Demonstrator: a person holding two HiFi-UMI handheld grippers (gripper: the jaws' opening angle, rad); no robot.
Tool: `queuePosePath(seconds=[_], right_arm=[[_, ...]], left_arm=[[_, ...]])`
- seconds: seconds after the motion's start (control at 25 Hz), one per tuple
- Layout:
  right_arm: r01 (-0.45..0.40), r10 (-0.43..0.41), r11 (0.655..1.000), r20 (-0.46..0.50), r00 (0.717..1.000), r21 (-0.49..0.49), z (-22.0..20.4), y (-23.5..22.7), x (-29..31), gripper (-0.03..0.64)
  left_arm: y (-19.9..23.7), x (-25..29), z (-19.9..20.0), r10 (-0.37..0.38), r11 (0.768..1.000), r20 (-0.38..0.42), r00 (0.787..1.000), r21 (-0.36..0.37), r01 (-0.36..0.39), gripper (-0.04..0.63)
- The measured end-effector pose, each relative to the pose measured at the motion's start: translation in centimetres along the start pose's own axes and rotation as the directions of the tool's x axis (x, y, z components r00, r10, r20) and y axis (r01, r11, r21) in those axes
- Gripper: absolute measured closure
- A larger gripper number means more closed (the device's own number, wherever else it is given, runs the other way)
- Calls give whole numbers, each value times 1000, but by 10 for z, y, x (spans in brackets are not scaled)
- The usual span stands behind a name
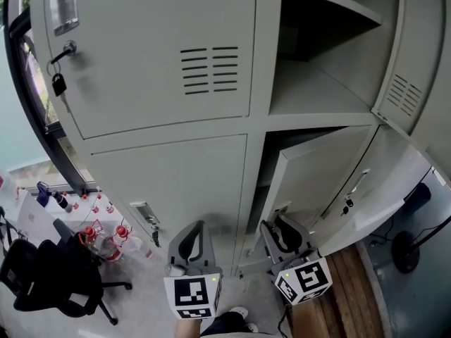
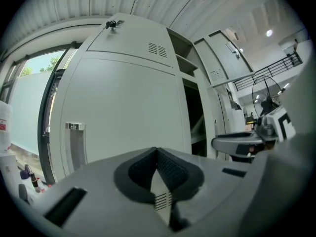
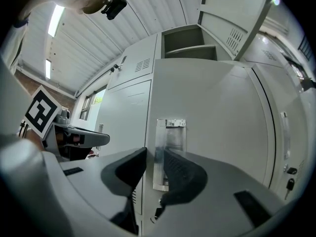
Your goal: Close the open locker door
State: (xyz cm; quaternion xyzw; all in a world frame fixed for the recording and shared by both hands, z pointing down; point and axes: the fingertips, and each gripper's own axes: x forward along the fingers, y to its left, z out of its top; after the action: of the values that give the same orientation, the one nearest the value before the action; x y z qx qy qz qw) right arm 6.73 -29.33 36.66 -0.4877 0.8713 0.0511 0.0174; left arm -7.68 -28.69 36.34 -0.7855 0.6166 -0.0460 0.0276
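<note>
Two ribbed black pads [image 3: 178,173] face a flat metal door [image 3: 212,122].

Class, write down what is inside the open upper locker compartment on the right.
Inside the upper compartment a shelf shows, and the visible floor is bare. The space above the shelf is dark and cut off by the picture edge, so anything there stays unseen.

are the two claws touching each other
Apart. The head view shows a plain gap, with locker front visible, between the left claw and the right claw.
</note>
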Motion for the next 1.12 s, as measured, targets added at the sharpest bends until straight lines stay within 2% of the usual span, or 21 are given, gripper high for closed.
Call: queuePosePath(seconds=[0.32, 0.72, 0.96, 1.12], right_arm=[[28, -29, 1000, -3, 1000, -5, -1, -3, 17, 497], [112, -113, 994, -63, 992, -22, -5, -10, 41, 492], [82, -84, 996, -64, 994, -32, -6, -12, 47, 489], [57, -59, 998, -76, 995, -28, -7, -13, 50, 488]], left_arm=[[3, 5, 1, 1, 1000, 5, 1000, 11, -1, 594], [-1, 9, 5, -11, 1000, 3, 1000, -25, 11, 594], [0, 10, 4, -11, 999, -1, 1000, -35, 11, 594], [1, 13, 0, -22, 1000, 6, 1000, -2, 22, 594]])
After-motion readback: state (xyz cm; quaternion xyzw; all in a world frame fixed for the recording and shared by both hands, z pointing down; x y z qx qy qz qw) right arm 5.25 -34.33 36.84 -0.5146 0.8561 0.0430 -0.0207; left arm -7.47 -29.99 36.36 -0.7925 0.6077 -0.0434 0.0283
